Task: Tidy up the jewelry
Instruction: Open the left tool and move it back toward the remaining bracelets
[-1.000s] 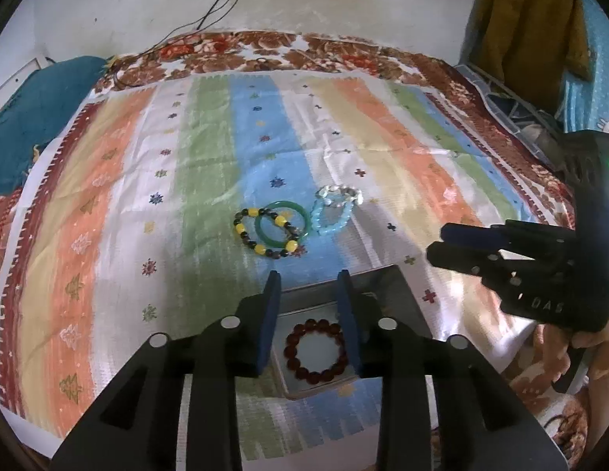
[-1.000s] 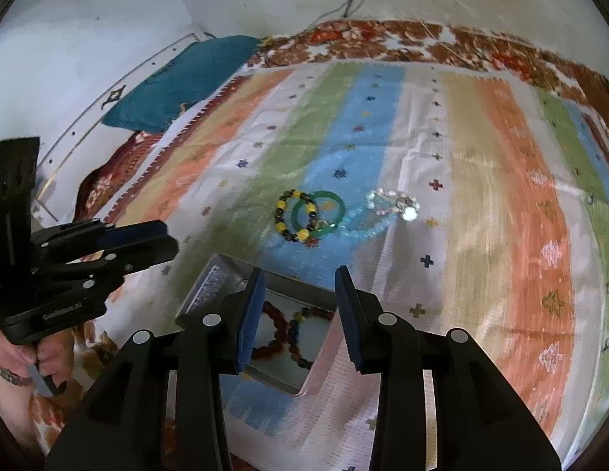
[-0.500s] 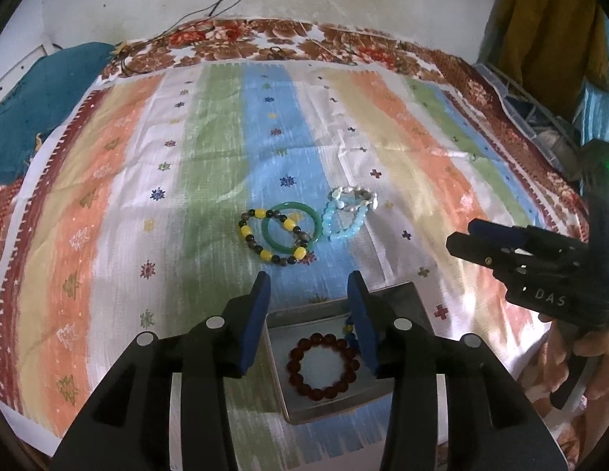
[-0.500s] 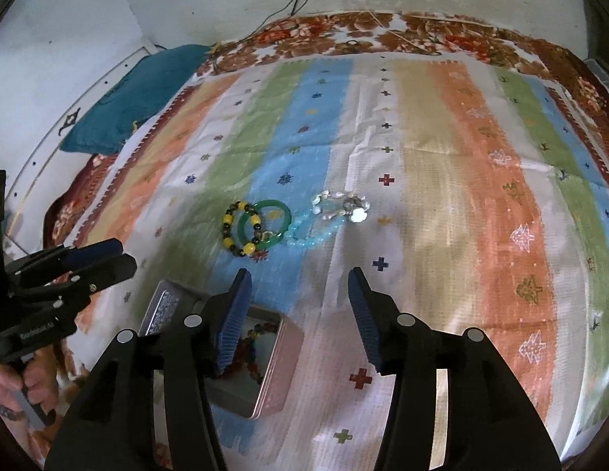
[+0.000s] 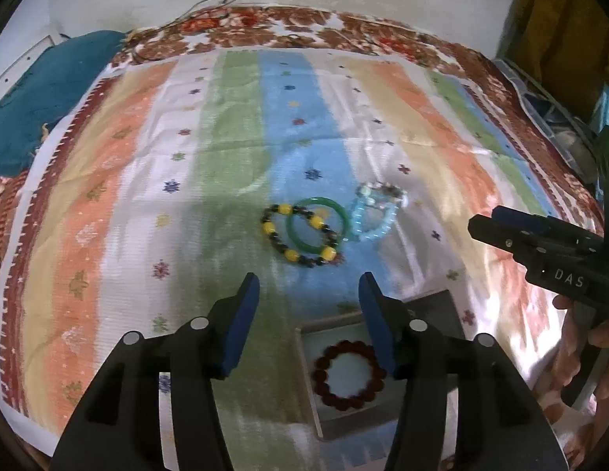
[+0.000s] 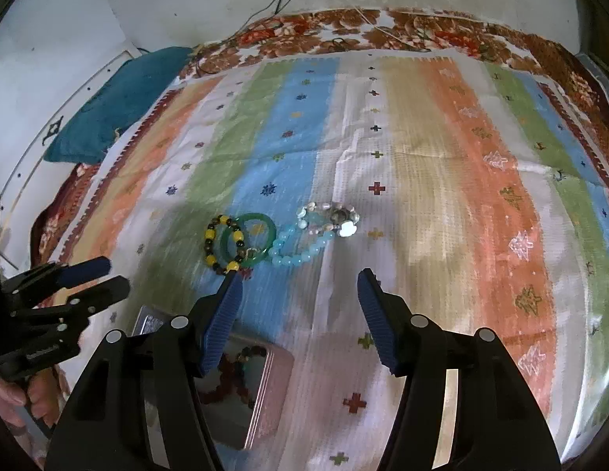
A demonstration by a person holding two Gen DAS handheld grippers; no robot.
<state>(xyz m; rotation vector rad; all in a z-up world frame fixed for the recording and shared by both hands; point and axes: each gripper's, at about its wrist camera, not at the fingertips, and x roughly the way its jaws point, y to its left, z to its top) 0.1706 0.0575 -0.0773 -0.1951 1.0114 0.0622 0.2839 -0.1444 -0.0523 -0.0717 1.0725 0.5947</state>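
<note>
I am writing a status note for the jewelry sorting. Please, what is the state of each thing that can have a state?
Left tool: open, holds nothing, has just been opening.
Right tool: open, holds nothing, has just been opening.
Metal box: open, dark red bracelet inside.
Green bangle: on the cloth, overlaps black-and-yellow bracelet.
Light blue bracelet: on the cloth.

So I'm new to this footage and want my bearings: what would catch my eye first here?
Probably the cluster of bracelets mid-cloth: a green bangle overlapping a black-and-yellow beaded bracelet, with a pale blue beaded bracelet beside them. The bright striped cloth beneath fills the view. Nearer the camera, a metal tin already holds a dark red beaded bracelet, and both tools hover empty, the left tool by the tin.
</note>
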